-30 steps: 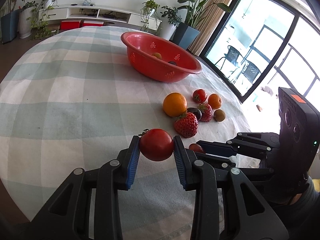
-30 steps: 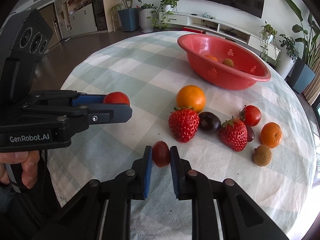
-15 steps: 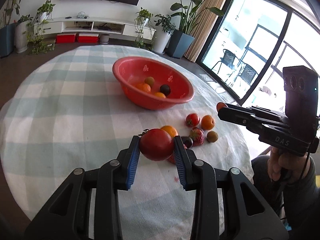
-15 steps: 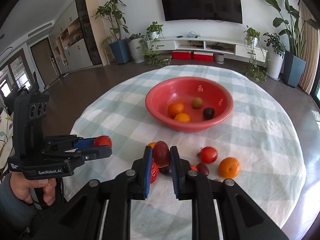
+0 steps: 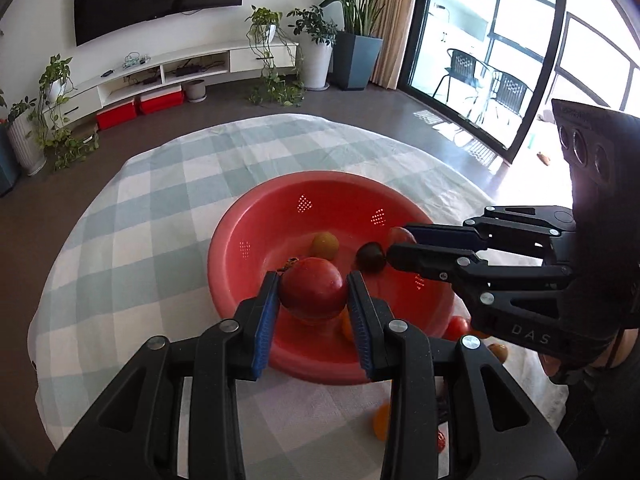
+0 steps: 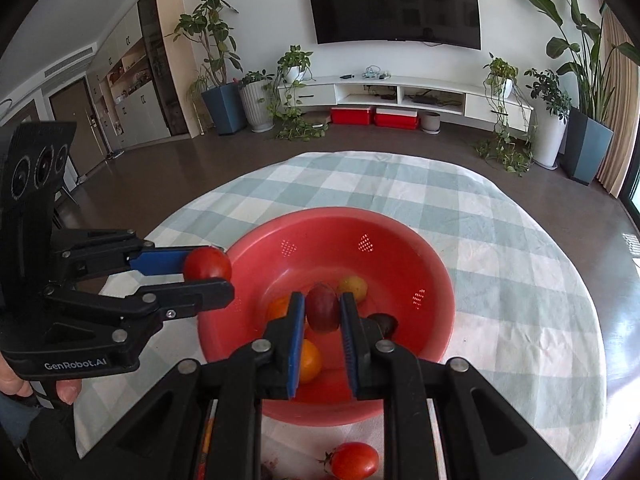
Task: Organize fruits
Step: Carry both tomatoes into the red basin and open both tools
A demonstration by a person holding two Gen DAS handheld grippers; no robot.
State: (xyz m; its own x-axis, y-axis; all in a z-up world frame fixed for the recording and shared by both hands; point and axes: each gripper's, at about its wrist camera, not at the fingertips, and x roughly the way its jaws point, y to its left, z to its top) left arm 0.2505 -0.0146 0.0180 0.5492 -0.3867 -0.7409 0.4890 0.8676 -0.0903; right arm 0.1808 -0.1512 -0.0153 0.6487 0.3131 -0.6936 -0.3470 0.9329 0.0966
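My left gripper (image 5: 313, 294) is shut on a large red tomato (image 5: 313, 290) and holds it above the near left part of the red bowl (image 5: 248, 236). It also shows in the right wrist view (image 6: 208, 270) over the bowl's left rim. My right gripper (image 6: 322, 309) is shut on a small dark red cherry tomato (image 6: 322, 307) above the middle of the red bowl (image 6: 400, 232). In the left wrist view it (image 5: 394, 245) reaches in from the right. Inside the bowl lie a yellow-brown fruit (image 6: 353, 286), a dark plum (image 6: 383, 323) and two orange fruits (image 6: 310, 362).
The bowl sits on a round table with a green and white checked cloth (image 6: 500, 248). Loose fruit lies on the cloth in front of the bowl, among it a red tomato (image 6: 354, 460) and an orange (image 5: 381, 422). A hand holds each gripper at the frame edges.
Both grippers have moved forward and up from the loose fruit to above the bowl, each still holding its tomato. The bowl now fills the middle of both views.
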